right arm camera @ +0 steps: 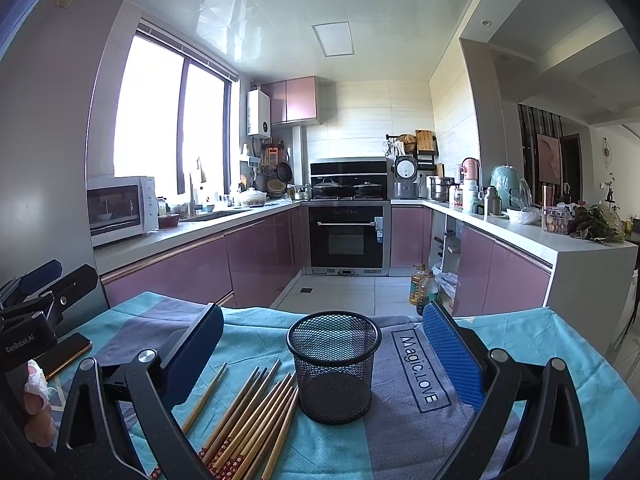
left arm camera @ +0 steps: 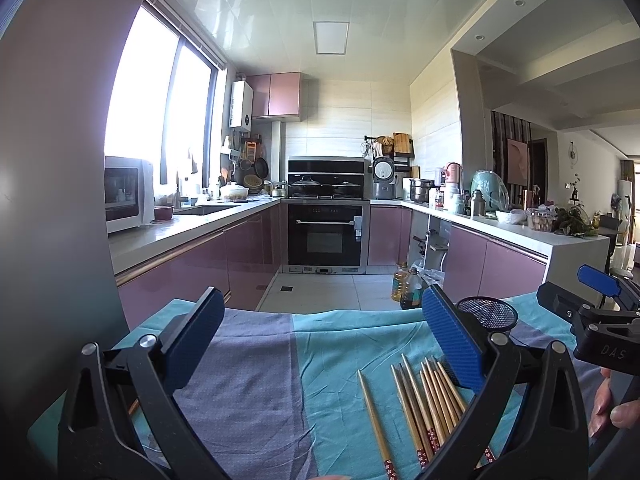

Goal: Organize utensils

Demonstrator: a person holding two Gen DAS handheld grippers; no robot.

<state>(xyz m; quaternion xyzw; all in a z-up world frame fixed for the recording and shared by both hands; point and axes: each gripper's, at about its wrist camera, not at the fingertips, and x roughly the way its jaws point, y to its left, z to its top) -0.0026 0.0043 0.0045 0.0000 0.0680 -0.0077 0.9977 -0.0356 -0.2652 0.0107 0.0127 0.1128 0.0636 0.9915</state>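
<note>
Blue-padded left claw [left arm camera: 320, 344] is spread wide and empty, hovering low over the teal and grey-blue cloth-covered worktop [left arm camera: 256, 392]. Right claw [right arm camera: 324, 354] likewise spread and empty, jaws framing the black wire-mesh cup [right arm camera: 334, 364], probably lined up to steady it as the target. Bundle of bamboo chopsticks with red patterned ends [right arm camera: 248, 420] lies flat just left of the cup, nearest one seemingly touching its base; one stick sits slightly apart. Thin sticks flat on cloth suit a low pinch. Dark phone [right arm camera: 66, 354] lies well left. Worktop's far edge is just behind the cup, so push nothing forward. Room above is open.
</note>
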